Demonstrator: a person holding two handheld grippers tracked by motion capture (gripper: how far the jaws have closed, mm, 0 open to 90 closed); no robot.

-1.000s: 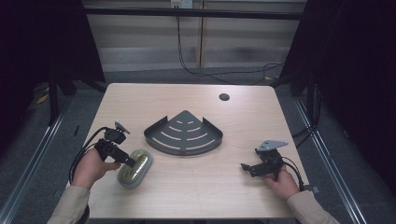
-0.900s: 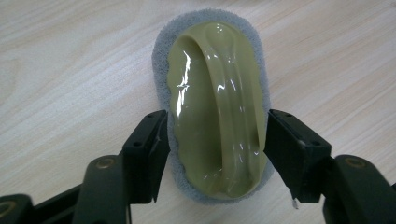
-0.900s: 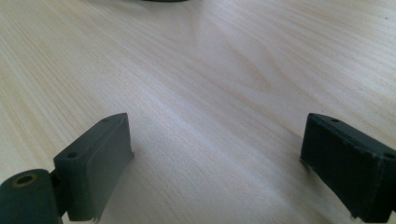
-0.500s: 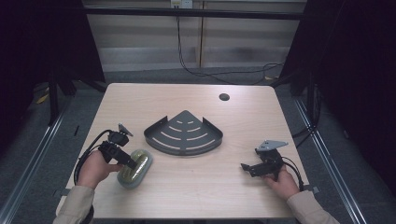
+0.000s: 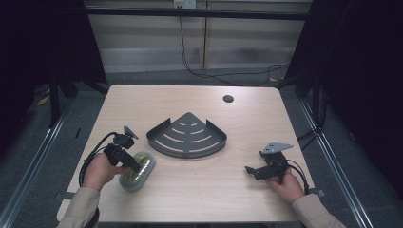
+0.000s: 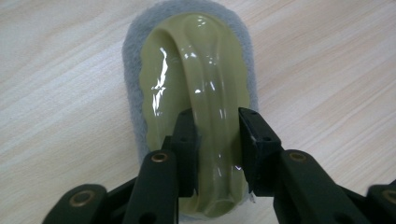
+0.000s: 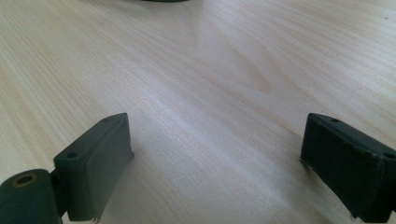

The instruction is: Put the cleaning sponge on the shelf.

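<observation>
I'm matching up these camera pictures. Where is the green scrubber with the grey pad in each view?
High view: scrubber lower left, under the left hand-held gripper.
Left gripper view: centre, its handle ridge between the jaws.
Right gripper view: not seen there.
Shared landmark: the light wooden table.

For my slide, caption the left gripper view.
Left gripper straddling the glossy handle ridge of a green scrubbing pad on the wooden table.

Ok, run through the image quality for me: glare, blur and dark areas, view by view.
High view: the table is evenly lit, its surroundings fall into darkness. Left gripper view: white glare streaks on the scrubber's glossy green handle, the left hand-held gripper soft up close. Right gripper view: the wood grain is sharp mid-frame, the right hand-held gripper slightly blurred.
</observation>
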